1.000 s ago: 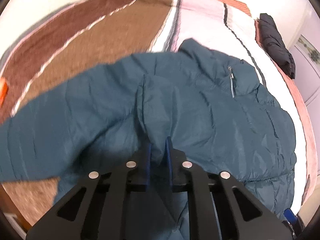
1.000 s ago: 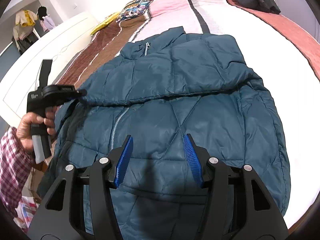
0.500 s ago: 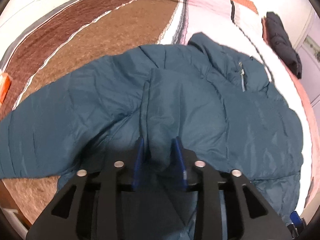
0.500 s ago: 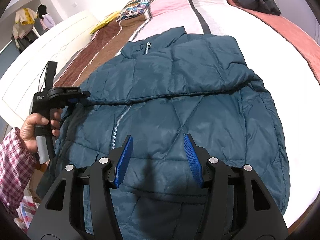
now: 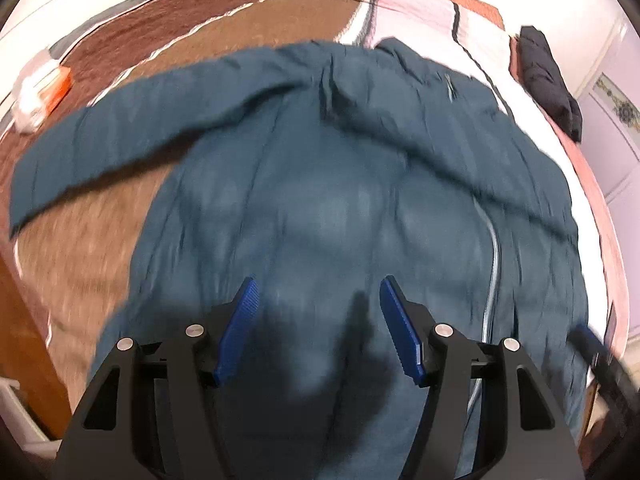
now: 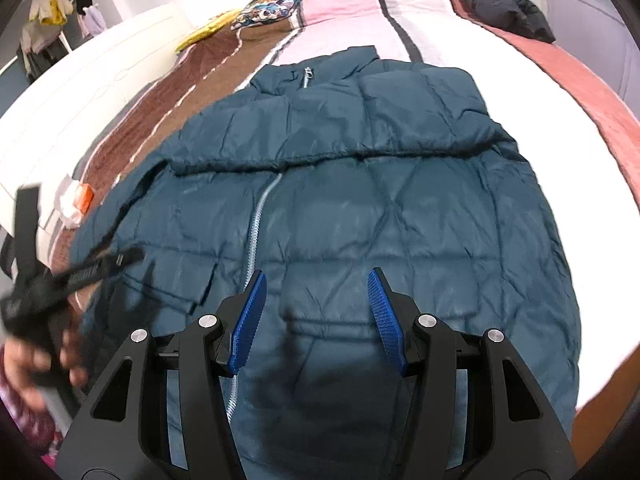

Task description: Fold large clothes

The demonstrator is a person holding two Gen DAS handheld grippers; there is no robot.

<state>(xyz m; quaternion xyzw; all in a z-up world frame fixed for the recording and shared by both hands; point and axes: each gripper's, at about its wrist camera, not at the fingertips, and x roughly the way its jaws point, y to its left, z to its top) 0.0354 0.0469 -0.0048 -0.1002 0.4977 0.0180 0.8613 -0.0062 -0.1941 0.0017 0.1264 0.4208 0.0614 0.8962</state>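
A teal puffer jacket lies front up on the bed, zip closed, with one sleeve folded across its chest. In the left wrist view the jacket fills the middle and its other sleeve stretches out to the left over the brown blanket. My left gripper is open and empty, above the jacket's lower half; it also shows blurred at the left of the right wrist view. My right gripper is open and empty above the jacket's hem.
The bed has a striped cover in brown, pink and white. A dark jacket lies at the far right corner. A patterned pillow is at the head. An orange and white pack lies near the left edge.
My left gripper has opened and let go of the sleeve, which now lies across the chest, and has pulled back towards the hem. The right gripper has barely moved.
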